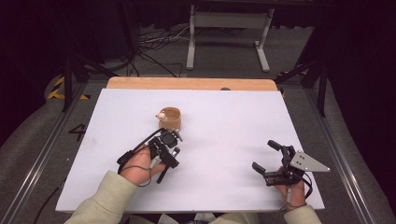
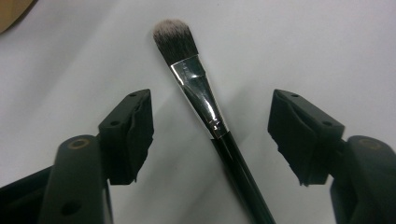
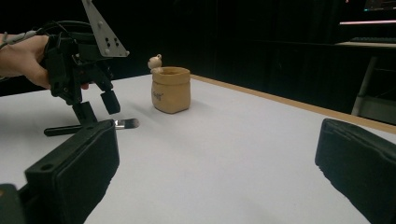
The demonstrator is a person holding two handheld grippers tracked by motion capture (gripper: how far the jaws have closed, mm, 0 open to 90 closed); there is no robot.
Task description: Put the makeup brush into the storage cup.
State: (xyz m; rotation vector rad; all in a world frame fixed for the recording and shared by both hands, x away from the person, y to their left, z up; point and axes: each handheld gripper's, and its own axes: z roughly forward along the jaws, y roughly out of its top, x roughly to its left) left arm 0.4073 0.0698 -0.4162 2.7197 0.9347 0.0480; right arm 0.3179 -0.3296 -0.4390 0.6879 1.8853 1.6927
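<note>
On the white table (image 1: 224,140), a little left of centre on the person's side, lies a makeup brush (image 2: 205,107). It has a flat tuft of dark bristles with pale tips, a shiny silver metal collar, and a slim glossy black handle. It lies flat, bristles pointing away from the person, towards a small tan pot (image 1: 171,118) that stands near it but not touching.

Judging by its build, the brush is light and its handle is stiff. The lacquered handle and polished collar look smooth, so they may slip under a loose grip. The bristles are soft and would splay or bend if pinched. The best place to hold seems to be the handle just behind the collar, where it is firm and close to the brush's balance. Because it lies low on the table, the fingers must come right down to the surface to get round it.

Directly above the brush hovers the left gripper (image 2: 211,135). Its two black fingers (image 2: 130,133) are spread wide, one on each side of the brush, touching nothing and holding nothing.

Far to the right, well apart from the brush, the right gripper (image 1: 267,156) rests near the table's front edge. Its fingers are also wide apart and empty.

The pot has a tiny bear figure (image 3: 155,62) on its rim.
</note>
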